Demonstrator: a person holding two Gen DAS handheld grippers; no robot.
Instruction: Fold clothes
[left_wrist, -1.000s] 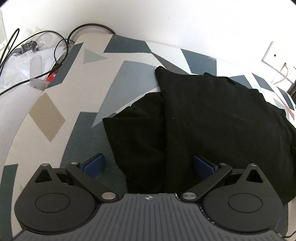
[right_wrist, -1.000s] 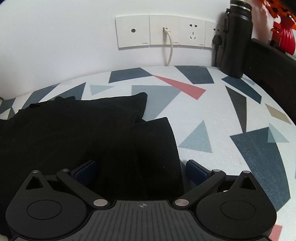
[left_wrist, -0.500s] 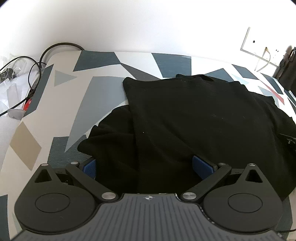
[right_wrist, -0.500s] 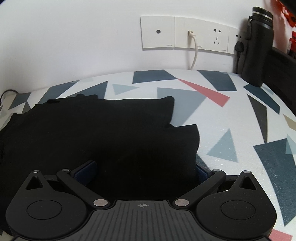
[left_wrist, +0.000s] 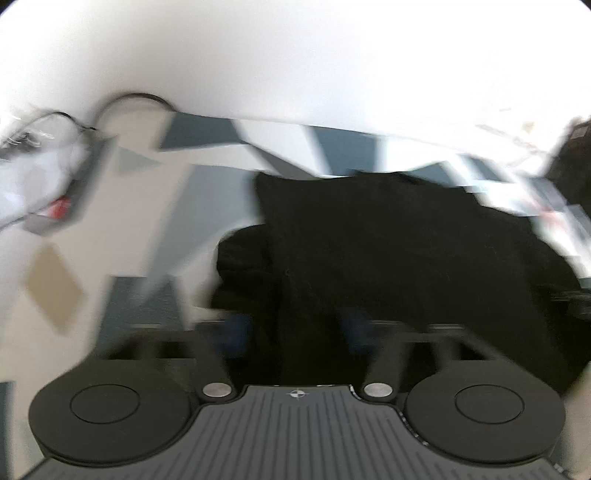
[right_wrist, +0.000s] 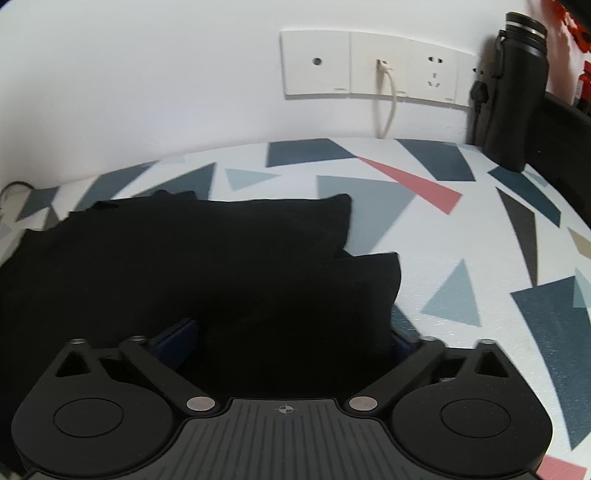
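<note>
Both sets of tongs are closing around the near hem of the black fabric garment (right_wrist: 207, 258): left gripper (left_wrist: 295, 328) narrowing fast, right gripper (right_wrist: 291, 339) still spread, cloth between each.

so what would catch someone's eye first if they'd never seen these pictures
The black garment dominates both views, lying partly folded on a surface patterned with grey, blue and red triangles. Next come the tools: the left tool is closing with the garment's near edge between its blurred blue pads, and the right tool is also closing, straddling the garment's near right corner. By the wall, a white outlet strip sits beside a tall black bottle.
</note>
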